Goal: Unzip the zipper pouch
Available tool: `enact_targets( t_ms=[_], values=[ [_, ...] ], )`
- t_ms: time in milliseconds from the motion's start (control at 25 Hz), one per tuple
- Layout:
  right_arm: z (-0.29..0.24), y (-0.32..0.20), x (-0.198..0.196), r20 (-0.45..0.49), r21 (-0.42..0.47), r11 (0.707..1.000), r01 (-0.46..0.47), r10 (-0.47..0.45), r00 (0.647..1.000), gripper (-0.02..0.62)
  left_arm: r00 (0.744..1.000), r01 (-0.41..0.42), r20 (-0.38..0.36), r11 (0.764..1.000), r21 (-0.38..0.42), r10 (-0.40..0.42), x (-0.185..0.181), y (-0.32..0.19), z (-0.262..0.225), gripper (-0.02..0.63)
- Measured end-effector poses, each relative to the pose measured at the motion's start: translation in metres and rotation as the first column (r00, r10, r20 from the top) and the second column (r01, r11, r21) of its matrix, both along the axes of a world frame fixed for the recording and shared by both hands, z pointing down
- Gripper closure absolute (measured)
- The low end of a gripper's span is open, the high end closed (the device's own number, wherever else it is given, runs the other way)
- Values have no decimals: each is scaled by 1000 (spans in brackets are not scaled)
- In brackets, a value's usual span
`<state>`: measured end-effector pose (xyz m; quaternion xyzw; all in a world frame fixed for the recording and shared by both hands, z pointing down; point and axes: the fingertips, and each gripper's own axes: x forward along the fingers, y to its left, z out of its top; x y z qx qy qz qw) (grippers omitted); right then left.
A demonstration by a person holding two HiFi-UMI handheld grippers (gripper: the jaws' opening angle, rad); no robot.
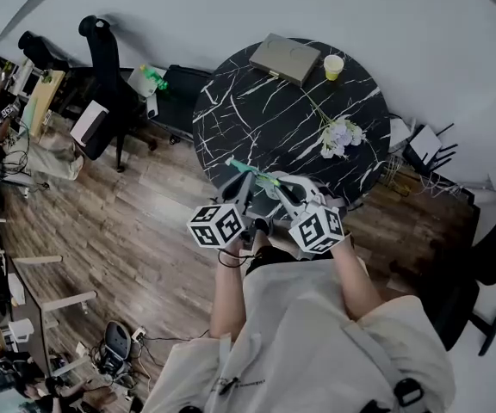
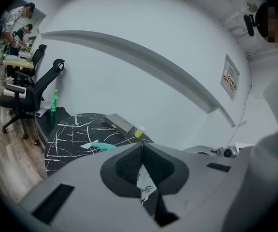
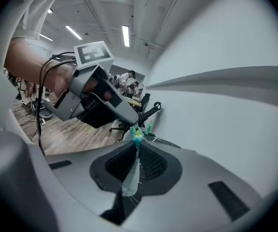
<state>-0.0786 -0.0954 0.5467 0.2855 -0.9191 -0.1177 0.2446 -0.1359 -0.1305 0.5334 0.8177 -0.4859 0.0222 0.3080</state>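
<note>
The zipper pouch (image 1: 261, 181), pale and see-through with a teal zipper edge, hangs just above the near rim of the round black marble table (image 1: 257, 110). My left gripper (image 1: 246, 188) is shut on one side of it; a printed white strip of the pouch (image 2: 144, 183) shows between its pads. My right gripper (image 1: 275, 188) is shut on the other side. The pouch fabric (image 3: 130, 175) runs up between its jaws to the teal zipper end (image 3: 137, 134). The left gripper's body (image 3: 98, 100) sits close ahead in the right gripper view.
On the far side of the table lie a grey box (image 1: 286, 57) and a yellow cup (image 1: 333, 65); a small bunch of flowers (image 1: 341, 134) lies at the right. A black office chair (image 1: 102, 76) and a green bottle (image 1: 153, 77) stand at the left.
</note>
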Motion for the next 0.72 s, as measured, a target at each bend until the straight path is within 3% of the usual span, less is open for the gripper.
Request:
enact_targets(
  t_ms=[720],
  values=[
    [-10,-19,33,116,-17,995,-101,102,988,558,995,32,95,999,37,-36,-7,-3,-4,581]
  ],
)
